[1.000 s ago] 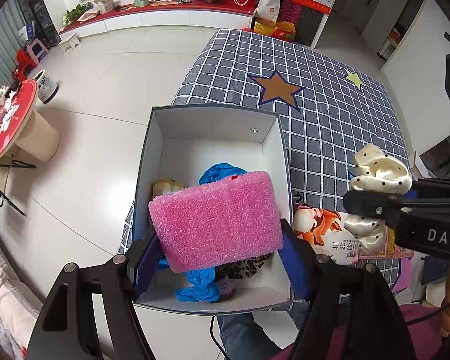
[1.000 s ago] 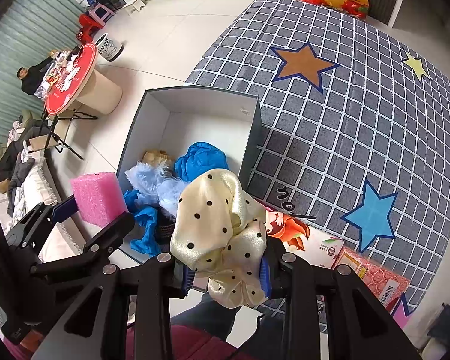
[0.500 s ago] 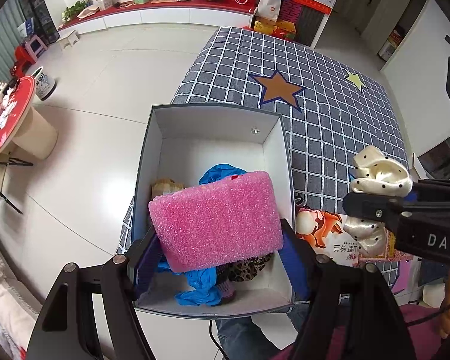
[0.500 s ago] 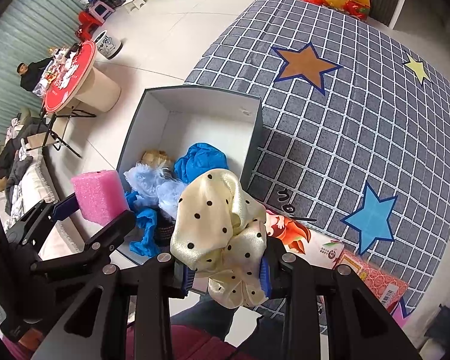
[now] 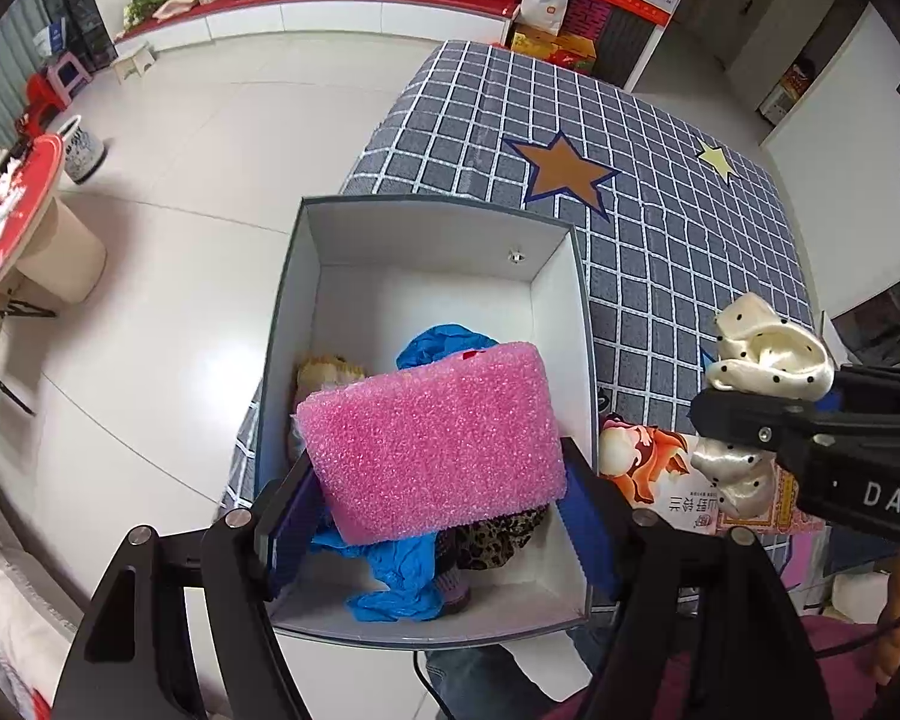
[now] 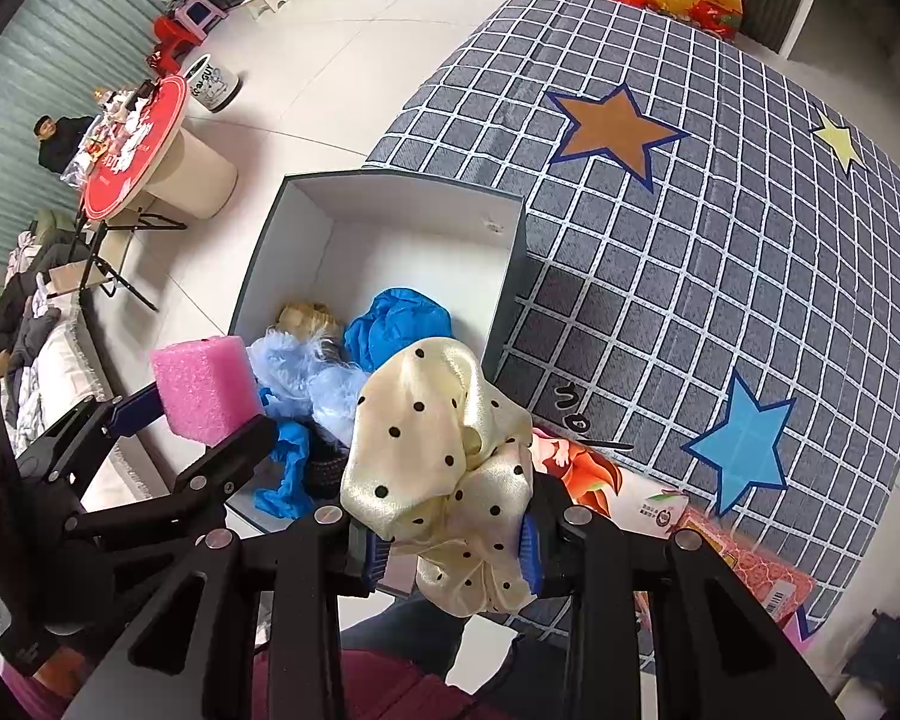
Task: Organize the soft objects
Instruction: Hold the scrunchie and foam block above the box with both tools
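Left wrist: left gripper (image 5: 435, 495) clamped on pink foam block (image 5: 432, 441) (coarse, bubbly surface), above the near half of the open box (image 5: 432, 228); far half bare white floor.

Right wrist: right gripper (image 6: 453, 546) clenched on cream polka-dot scrunchie (image 6: 444, 456), glossy satin, beside the box's near right corner, over the checked mat (image 6: 720, 276).

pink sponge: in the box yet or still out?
Out. The left gripper holds the pink sponge clamped between its fingers, above the soft items at the near end of the open box; it isn't resting inside.
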Motion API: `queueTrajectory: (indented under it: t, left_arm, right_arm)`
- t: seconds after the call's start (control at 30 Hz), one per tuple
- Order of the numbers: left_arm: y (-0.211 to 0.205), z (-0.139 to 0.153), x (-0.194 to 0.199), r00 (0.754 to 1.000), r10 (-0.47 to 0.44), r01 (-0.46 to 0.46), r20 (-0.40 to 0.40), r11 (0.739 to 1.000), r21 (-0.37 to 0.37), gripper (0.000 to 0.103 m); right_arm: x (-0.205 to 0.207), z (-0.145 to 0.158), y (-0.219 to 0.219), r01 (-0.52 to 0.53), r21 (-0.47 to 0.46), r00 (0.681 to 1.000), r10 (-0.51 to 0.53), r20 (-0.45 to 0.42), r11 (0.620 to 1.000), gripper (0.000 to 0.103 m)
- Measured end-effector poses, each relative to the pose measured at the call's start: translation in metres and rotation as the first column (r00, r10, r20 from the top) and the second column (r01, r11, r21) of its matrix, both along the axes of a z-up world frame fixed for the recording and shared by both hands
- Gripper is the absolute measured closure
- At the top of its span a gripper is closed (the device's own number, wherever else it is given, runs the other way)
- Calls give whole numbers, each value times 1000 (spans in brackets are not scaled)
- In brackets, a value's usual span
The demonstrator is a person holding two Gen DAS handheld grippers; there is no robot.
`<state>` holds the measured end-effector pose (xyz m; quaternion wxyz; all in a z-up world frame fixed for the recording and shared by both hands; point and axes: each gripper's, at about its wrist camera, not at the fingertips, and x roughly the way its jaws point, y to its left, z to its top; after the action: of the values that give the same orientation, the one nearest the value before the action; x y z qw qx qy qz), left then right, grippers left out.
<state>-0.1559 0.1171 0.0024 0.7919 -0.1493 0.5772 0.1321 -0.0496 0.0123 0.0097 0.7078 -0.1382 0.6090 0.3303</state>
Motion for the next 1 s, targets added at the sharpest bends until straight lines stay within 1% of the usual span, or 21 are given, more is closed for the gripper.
queueTrajectory:
  t: [0.2, 0.57, 1.0]
  left_arm:
    - [6, -4, 6, 1000, 11, -11, -11, 1000, 1, 27]
    - [23, -15, 11, 997, 64, -64, -42, 998, -8, 27]
    - [28, -20, 22, 997, 60, -60, -48, 998, 7, 27]
  right_arm:
    - [3, 3, 8, -6, 29, 1000, 6, 6, 1000, 68]
    - [5, -3, 30, -45, 4, 999, 45, 3, 999, 68]
    - [10, -7, 50, -64, -11, 998, 64, 5, 998, 68]
